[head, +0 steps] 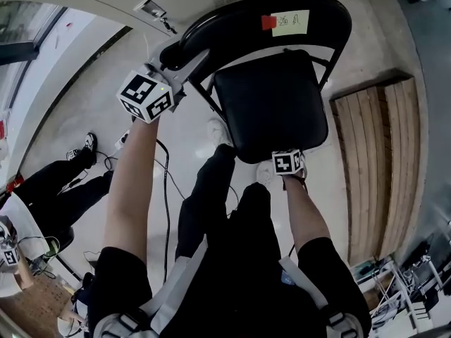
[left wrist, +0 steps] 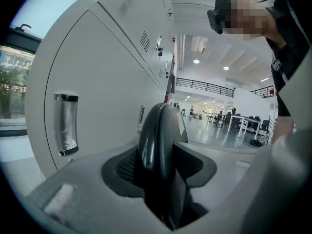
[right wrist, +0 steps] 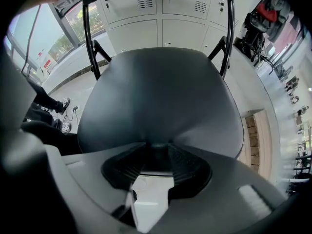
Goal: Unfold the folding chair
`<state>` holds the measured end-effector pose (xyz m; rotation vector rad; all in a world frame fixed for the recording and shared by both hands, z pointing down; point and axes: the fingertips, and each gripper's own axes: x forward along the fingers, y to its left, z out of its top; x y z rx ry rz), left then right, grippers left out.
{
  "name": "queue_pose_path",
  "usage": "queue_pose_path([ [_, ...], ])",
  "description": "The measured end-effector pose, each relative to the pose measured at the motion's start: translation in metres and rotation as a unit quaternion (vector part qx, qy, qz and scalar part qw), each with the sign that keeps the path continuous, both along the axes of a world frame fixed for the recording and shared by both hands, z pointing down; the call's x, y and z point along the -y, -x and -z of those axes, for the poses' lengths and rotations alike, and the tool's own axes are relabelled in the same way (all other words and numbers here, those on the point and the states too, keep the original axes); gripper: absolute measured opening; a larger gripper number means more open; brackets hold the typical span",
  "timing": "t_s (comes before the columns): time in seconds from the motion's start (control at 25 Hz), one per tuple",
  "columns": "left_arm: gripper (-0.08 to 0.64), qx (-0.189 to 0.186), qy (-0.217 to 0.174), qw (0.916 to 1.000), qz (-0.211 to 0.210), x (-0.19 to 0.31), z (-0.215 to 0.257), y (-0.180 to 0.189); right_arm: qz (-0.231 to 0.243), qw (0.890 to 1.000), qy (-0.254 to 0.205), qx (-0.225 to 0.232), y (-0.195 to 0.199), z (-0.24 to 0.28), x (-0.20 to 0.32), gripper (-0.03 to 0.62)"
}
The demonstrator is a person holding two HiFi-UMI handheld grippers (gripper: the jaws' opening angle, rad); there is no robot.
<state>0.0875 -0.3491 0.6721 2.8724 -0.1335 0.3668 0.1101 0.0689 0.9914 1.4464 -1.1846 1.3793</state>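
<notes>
Left gripper (head: 175, 53), at the end of a bare left arm: closed on the rounded top edge of the black backrest (head: 261, 13) of the folding chair (head: 271, 83), at the backrest's left corner in the head view. In the left gripper view, both dark pads (left wrist: 124, 167) pressed against the backrest (left wrist: 158, 130), jaws rather widely apart, with the thick edge filling the gap between them.

Right gripper (head: 287, 163): pointing down and gripping the front edge of the black seat (head: 271, 104), close to the person's body. In the right gripper view, thin lip of the seat (right wrist: 161, 96) caught between the ribbed pads (right wrist: 187, 167), jaws only moderately apart, pale floor visible below the lip.

Chair standing on the pale floor (head: 91, 111) in front of the person, backrest on the far side, toward the white lockers (left wrist: 112, 57). Black tube frame (right wrist: 87, 38) rising on both sides of the seat. On the backrest, a pale label (head: 290, 22) with a red piece beside it. White shoes (head: 220, 129) of the person just beside the seat's left edge.

To the right of the chair in the head view, a wooden panel (head: 377, 167) set in the floor. At the left, legs of another person (head: 56, 182) in dark trousers, and thin cables (head: 167, 189) lying on the floor.
</notes>
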Motion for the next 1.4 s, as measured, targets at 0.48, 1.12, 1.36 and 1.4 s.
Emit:
queue_pose_path([
  [0.48,0.193,-0.008,0.006,0.9999,0.004,0.008,-0.012,0.001,0.004,1.000,0.002,0.008,0.005,-0.012,-0.005,0.144],
  [1.12,0.276,0.012,-0.034,0.9970,0.069,0.021,0.004,0.018,-0.003,0.997,-0.079,-0.027,-0.016,0.056,0.036,0.100],
  [1.36,0.275,0.026,-0.051,0.9942,0.091,-0.021,0.035,0.027,-0.001,0.987,-0.158,-0.035,-0.040,0.138,0.108,0.103],
  [1.4,0.275,0.017,-0.042,0.9936,0.103,-0.029,0.043,0.030,0.005,0.984,-0.174,-0.038,-0.043,0.152,0.119,0.102],
])
